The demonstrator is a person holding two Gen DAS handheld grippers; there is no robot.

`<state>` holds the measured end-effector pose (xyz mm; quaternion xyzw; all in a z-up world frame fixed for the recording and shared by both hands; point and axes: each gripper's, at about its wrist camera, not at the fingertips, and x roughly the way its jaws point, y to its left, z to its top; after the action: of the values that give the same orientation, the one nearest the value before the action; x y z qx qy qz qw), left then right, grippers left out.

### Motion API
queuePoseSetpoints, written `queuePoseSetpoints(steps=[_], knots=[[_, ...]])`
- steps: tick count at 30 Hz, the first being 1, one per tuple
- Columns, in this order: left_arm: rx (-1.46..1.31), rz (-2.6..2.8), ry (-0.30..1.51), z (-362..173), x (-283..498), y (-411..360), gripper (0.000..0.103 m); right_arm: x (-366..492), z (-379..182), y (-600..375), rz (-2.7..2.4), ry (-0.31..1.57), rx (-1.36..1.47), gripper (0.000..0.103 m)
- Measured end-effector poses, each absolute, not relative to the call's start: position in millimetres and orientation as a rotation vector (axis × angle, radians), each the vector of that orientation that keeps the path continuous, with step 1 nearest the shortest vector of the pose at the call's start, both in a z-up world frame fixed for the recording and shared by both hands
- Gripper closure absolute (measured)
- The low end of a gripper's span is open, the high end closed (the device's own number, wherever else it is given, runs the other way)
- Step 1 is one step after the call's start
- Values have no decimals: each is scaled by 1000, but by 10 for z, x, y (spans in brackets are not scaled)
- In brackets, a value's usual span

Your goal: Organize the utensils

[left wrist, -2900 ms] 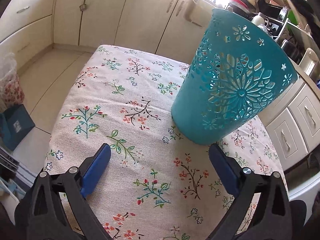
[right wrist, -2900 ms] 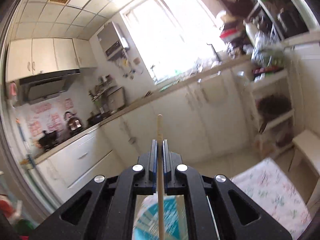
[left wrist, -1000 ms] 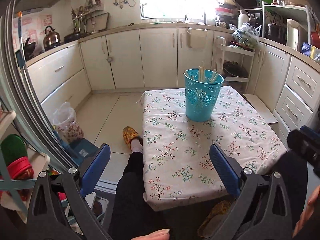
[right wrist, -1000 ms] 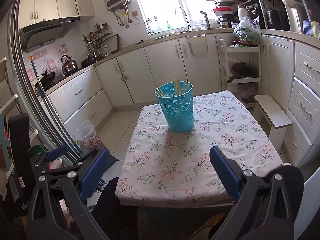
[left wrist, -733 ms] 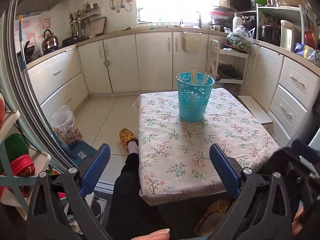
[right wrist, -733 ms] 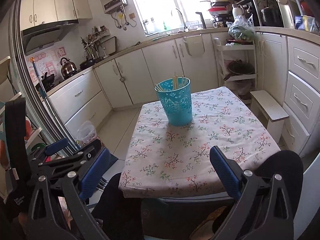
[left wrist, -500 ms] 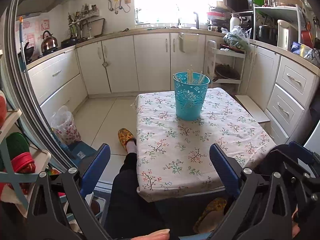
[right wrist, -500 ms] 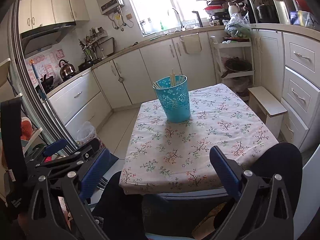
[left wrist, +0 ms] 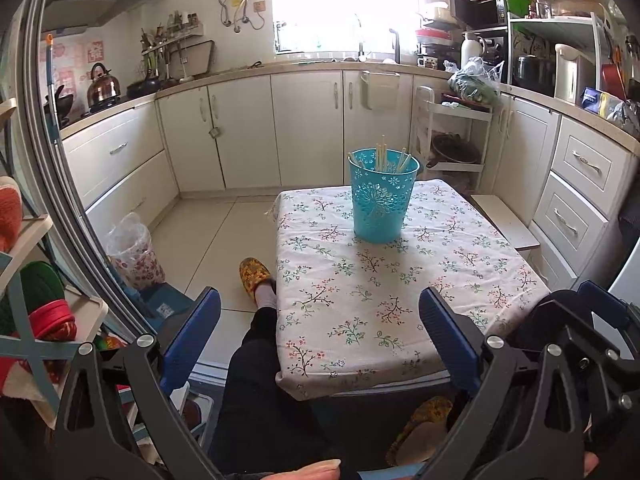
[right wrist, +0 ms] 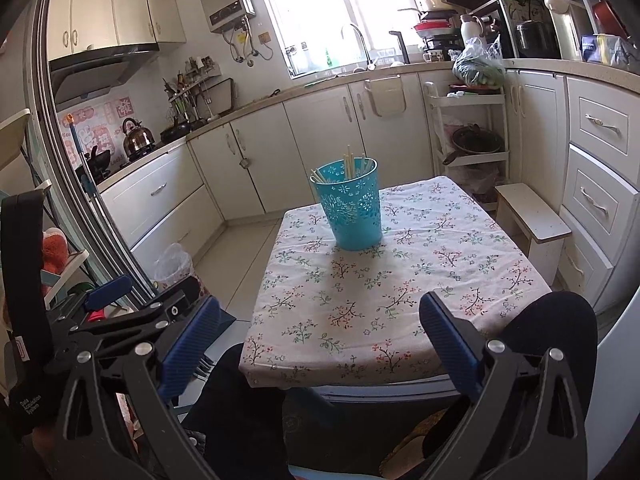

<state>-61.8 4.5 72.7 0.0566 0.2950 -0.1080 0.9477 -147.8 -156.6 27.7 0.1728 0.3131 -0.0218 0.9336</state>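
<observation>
Chopsticks (left wrist: pixel 383 156) all look stowed from our left wrist view: they stand in the teal basket (left wrist: pixel 382 204) at 12 o'clock on the floral tablecloth (left wrist: pixel 360 300), nothing loose around it. Our left gripper (left wrist: pixel 320 338) hangs wide open and empty, well back from the table.

Right wrist view, same story: basket (right wrist: pixel 352 212) at about 11 o'clock, sticks (right wrist: pixel 350 166) poking out, cloth (right wrist: pixel 400 280) bare. Right gripper (right wrist: pixel 320 340) is spread wide, holding nothing. We'd call this basically done.
</observation>
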Motion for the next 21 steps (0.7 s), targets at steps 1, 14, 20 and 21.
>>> queuePoseSetpoints(steps=[1,14,20,21], knots=[[115,-218,600,734,-627,51,8,-1481,278,-1565,-45,640,354,7],[114,-207,586,762,-650,64,8,-1504,288,-1539,-44,632,349,7],[107,-207,583,769,-662,60,8,-1507,289,-1529,-45,630,348,7],[103,-208,583,775,-661,66,8,-1505,289,-1529,-45,631,348,7]])
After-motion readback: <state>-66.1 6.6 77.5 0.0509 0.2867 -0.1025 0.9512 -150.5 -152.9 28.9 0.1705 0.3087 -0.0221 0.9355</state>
